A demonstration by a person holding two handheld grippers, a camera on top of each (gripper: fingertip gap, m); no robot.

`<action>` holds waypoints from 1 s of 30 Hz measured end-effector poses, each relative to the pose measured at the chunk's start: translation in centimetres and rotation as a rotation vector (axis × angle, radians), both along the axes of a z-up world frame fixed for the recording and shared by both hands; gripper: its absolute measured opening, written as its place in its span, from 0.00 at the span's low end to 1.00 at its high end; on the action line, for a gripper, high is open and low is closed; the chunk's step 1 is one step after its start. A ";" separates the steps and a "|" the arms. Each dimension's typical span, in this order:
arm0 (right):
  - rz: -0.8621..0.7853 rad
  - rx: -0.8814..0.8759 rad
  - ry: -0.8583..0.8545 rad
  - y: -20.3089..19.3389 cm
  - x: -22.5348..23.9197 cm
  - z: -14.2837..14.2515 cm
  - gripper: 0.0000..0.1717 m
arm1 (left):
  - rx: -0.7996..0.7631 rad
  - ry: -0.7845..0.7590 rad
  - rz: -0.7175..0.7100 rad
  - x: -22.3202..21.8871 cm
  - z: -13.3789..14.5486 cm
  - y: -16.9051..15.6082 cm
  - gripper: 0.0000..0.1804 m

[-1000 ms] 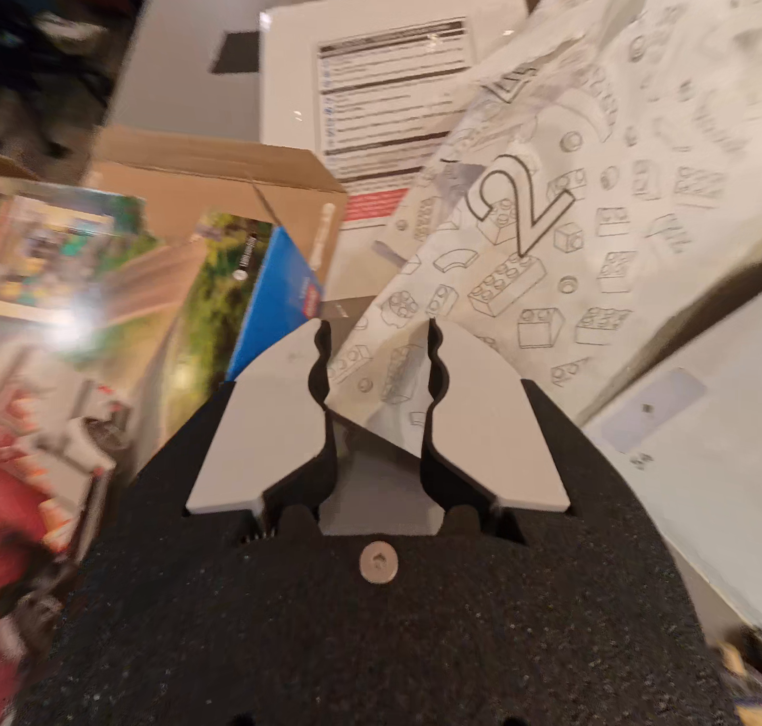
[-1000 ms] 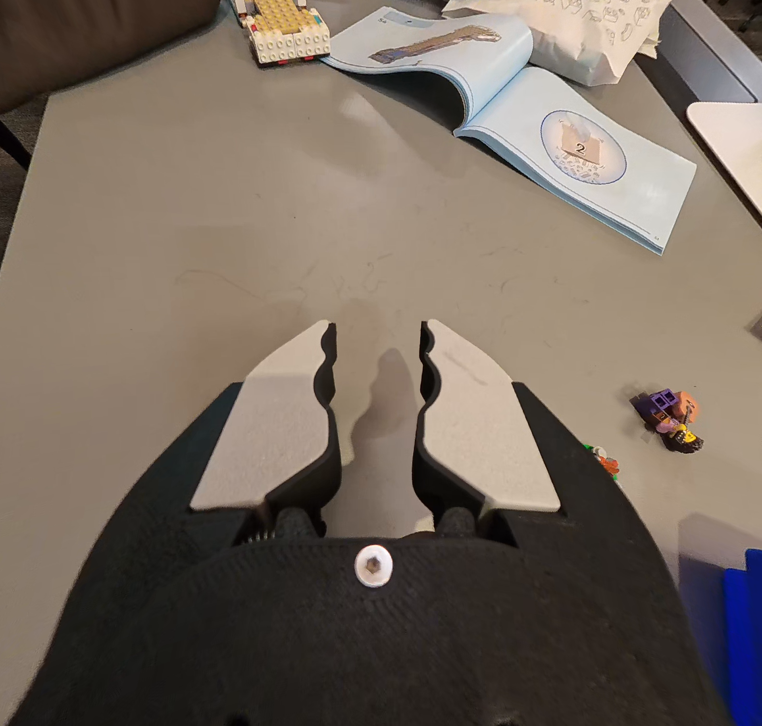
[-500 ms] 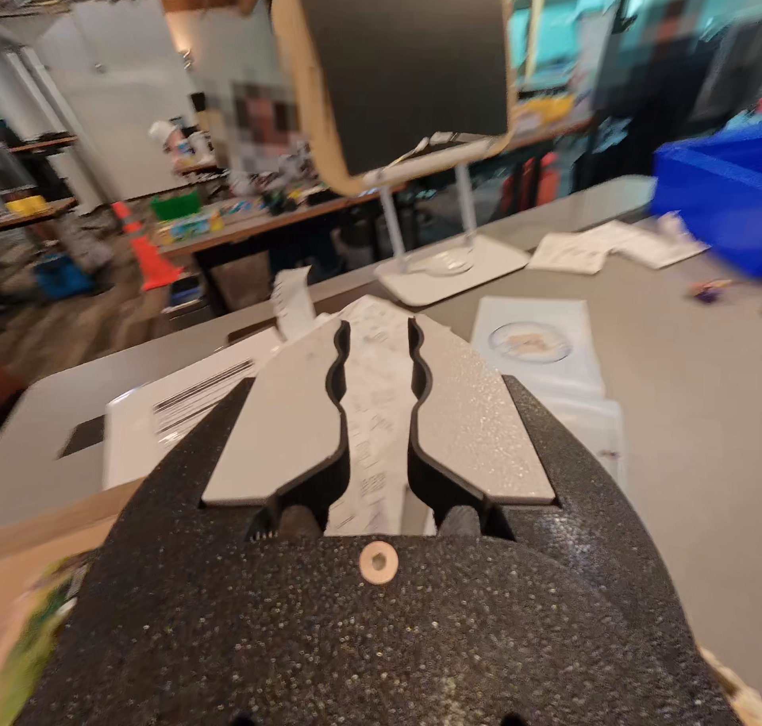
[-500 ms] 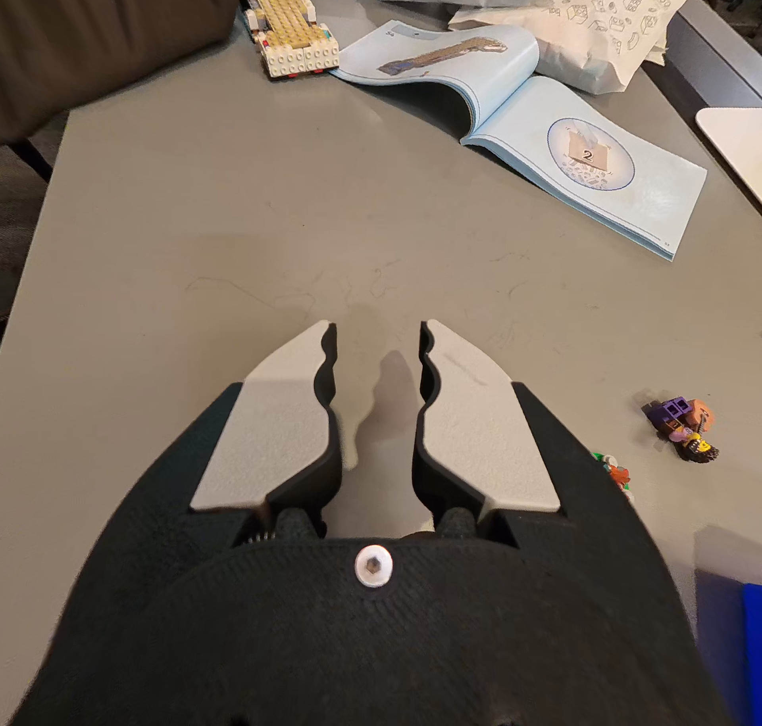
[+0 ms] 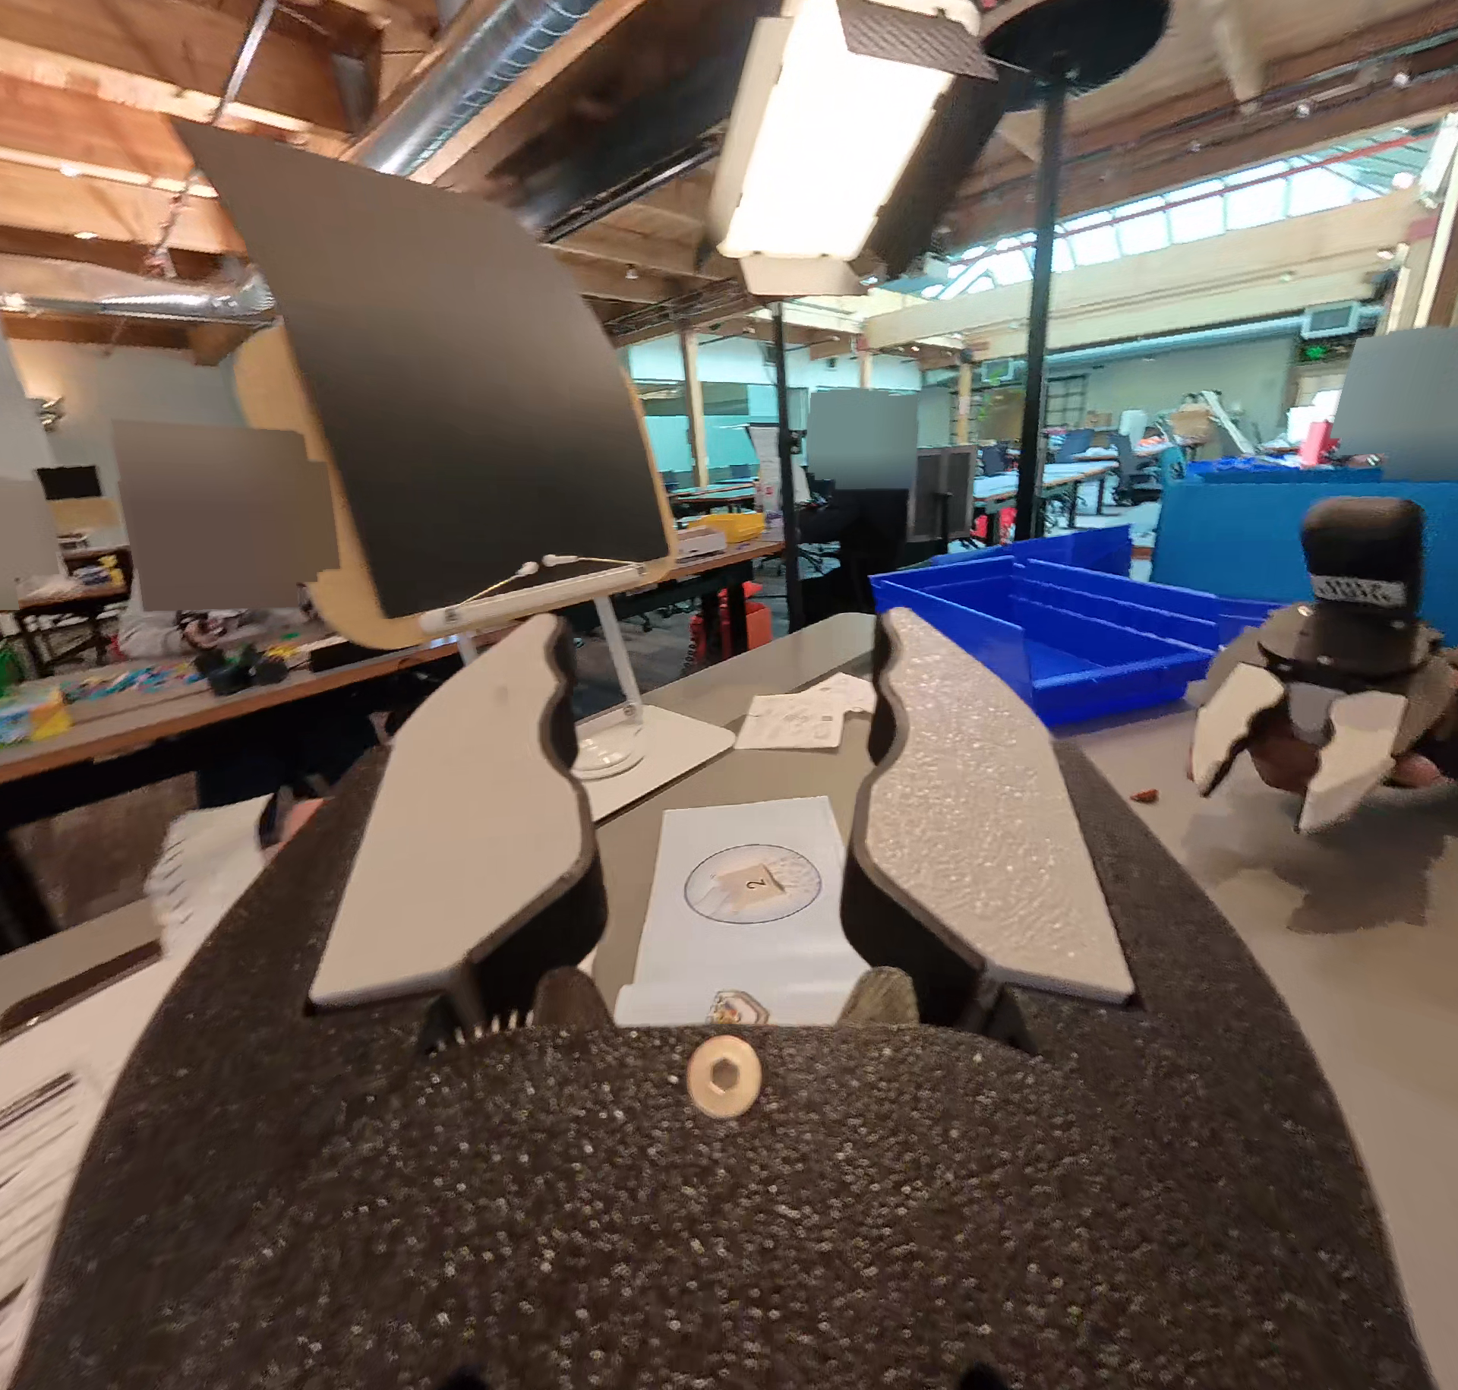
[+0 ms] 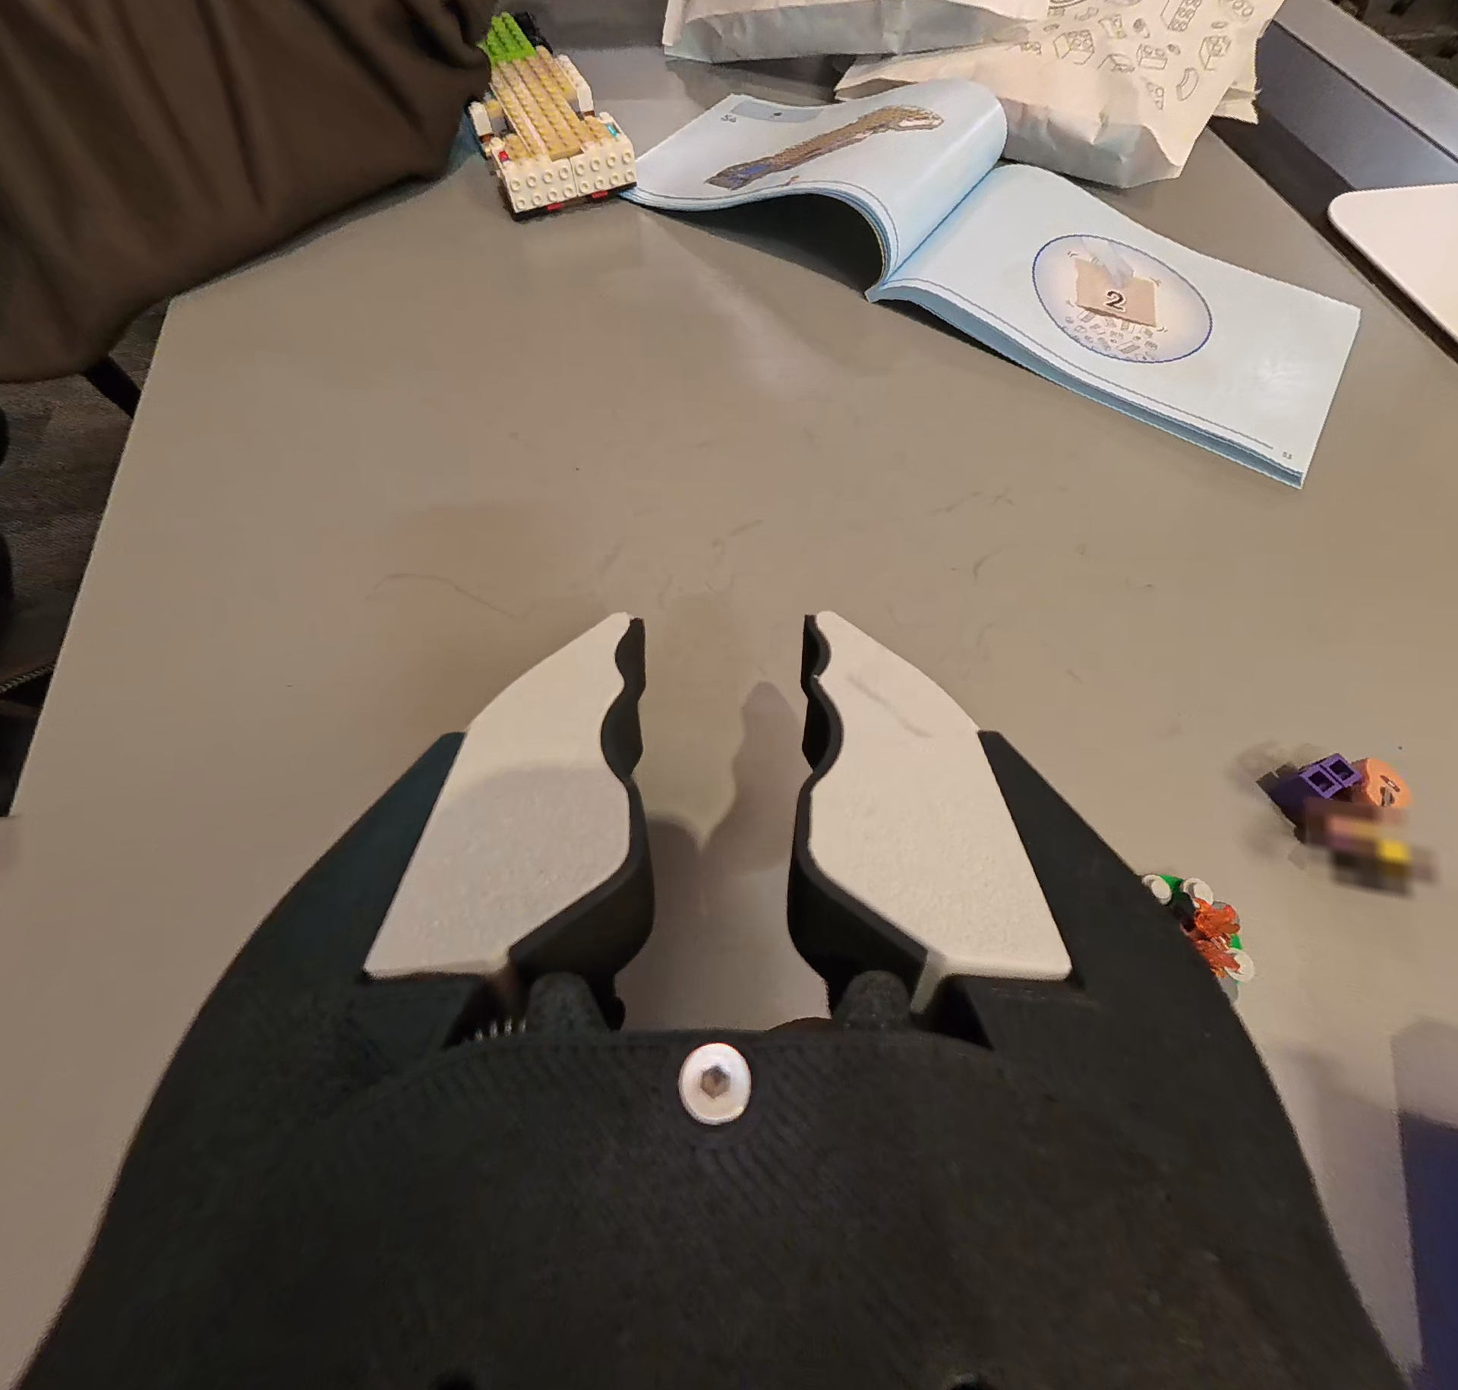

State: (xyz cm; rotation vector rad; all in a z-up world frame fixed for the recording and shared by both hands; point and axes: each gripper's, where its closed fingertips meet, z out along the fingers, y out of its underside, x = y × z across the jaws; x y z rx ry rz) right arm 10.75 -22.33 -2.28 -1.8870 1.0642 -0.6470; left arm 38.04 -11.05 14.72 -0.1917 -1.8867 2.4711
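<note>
My left gripper is wide open and empty, held above the grey table. An open light-blue instruction booklet lies on the table below its fingers. My right gripper is open and empty over a bare part of the grey table. It also shows in the left wrist view, at the right, with its fingers apart. The booklet lies ahead and to the right of the right gripper. A tan and white brick model stands at the far side.
White printed paper bags lie behind the booklet. A small minifigure and an orange-green piece lie at the right. A blue bin, a tablet on a white stand and a paper sheet are ahead. A dark sleeve is at the left. There is about 35 cm between the tips of the two grippers. The orange-green piece is about 12 cm from my right fingertips.
My left gripper swung up from the printed paper bag and box to face across the table. Its jaws narrowed, then opened wide; the bag is no longer between them. The right gripper barely moved.
</note>
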 end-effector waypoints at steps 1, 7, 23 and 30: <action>-0.002 -0.003 -0.002 0.0 0.0 0.0 0.22 | 0.007 -0.022 -0.010 -0.7 -0.2 -0.5 0.33; -0.045 -0.050 -0.033 -1.1 0.2 0.6 0.22 | 0.211 -0.048 -0.201 -7.3 -2.6 -4.4 0.27; -0.739 -0.444 0.434 -22.2 -8.2 -2.2 0.33 | 0.574 -0.106 -0.236 -15.1 -9.9 -9.8 0.27; -0.785 -0.599 0.598 -24.3 -8.7 -4.1 0.20 | 0.627 -0.173 -0.250 -16.6 -11.7 -10.2 0.26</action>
